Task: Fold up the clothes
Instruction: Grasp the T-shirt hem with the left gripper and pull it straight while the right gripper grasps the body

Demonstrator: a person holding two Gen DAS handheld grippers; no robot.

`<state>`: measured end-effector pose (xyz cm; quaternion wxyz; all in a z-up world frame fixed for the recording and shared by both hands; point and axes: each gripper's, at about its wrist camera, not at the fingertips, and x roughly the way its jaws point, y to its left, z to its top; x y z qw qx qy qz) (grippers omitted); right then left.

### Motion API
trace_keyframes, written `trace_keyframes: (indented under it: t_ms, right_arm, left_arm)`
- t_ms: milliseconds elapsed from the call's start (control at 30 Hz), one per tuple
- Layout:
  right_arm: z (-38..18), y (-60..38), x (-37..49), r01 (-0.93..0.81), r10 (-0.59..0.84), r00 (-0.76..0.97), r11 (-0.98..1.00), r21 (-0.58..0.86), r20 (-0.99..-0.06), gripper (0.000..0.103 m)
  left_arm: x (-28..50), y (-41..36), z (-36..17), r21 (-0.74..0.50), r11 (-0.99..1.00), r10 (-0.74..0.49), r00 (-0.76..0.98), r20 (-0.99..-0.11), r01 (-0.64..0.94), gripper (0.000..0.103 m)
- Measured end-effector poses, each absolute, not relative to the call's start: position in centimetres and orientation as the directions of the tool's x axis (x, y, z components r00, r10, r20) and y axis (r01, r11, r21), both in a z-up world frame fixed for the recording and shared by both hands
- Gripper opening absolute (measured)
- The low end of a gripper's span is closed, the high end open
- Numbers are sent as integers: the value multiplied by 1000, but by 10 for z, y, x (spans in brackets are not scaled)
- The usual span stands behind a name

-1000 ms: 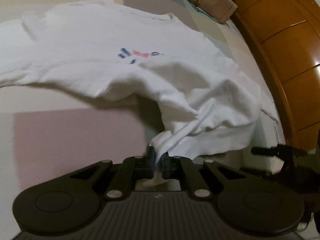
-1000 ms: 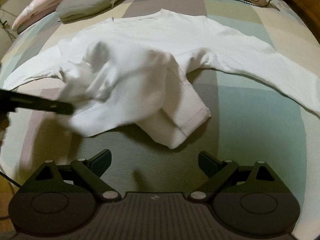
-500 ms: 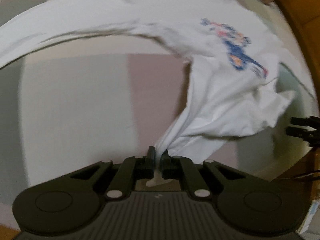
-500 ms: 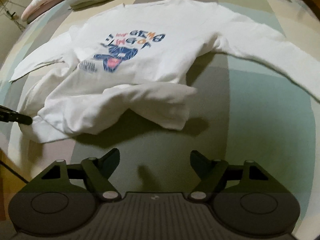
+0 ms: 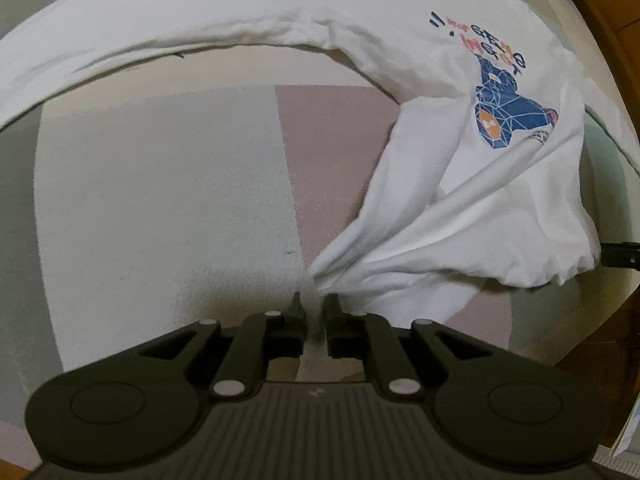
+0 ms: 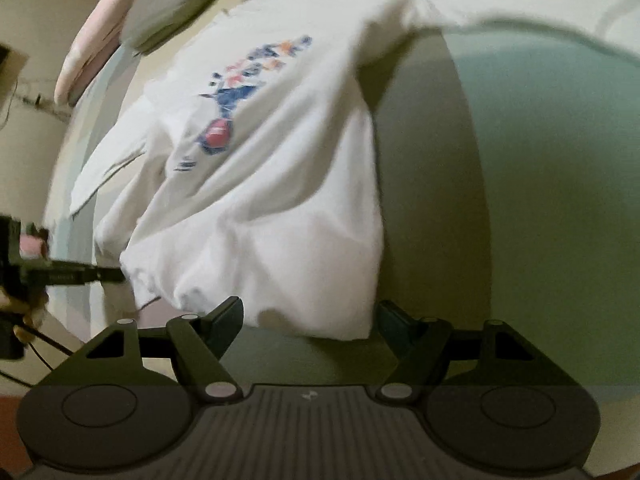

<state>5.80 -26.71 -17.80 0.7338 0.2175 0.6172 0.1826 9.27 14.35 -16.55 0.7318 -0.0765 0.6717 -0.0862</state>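
White printed cotton sweatshirt on pastel checked bed.
Left gripper opening, hem between; right gripper wide, empty.

A bedspread in pale colour blocks — pink and grey cushions at its far edge.

place: home bedroom | evidence: pastel-checked bedsheet; pink pillow; wooden headboard

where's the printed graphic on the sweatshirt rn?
Left wrist view: the graphic faces up at upper right on the white sweatshirt, beyond the pinched hem corner.
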Motion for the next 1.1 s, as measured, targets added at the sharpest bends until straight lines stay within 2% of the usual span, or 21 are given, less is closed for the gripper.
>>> trace_keyframes:
  t_ms: [400,467,600,667,733,1100]
  right_arm:
    - [-186,-247,68,-48,641,150,765,642,-753,78]
    - [-186,-252,58,-2,656,141,749,662,-742,73]
    - [-187,-260,50,58,681,168,715,697,-713,53]
    - [-187,-257,54,45,689,176,708,705,-703,36]
    - [-192,-243,64,-6,639,132,765,644,-758,10]
    - [-148,-275,48,-16,596,42,803,596,-802,8]
  left_arm:
    - [95,151,-169,-294,956,-293,104,-951,0,15]
    - [92,156,-170,-316,948,-310,116,-944,-39,15]
    - [93,157,-170,-324,942,-312,126,-942,-83,13]
    - [94,154,-168,-311,948,-301,123,-946,-70,10]
    - [93,153,-165,-301,952,-293,117,-949,-55,5]
    - [70,144,-106,-401,914,-403,13,-915,63,3]
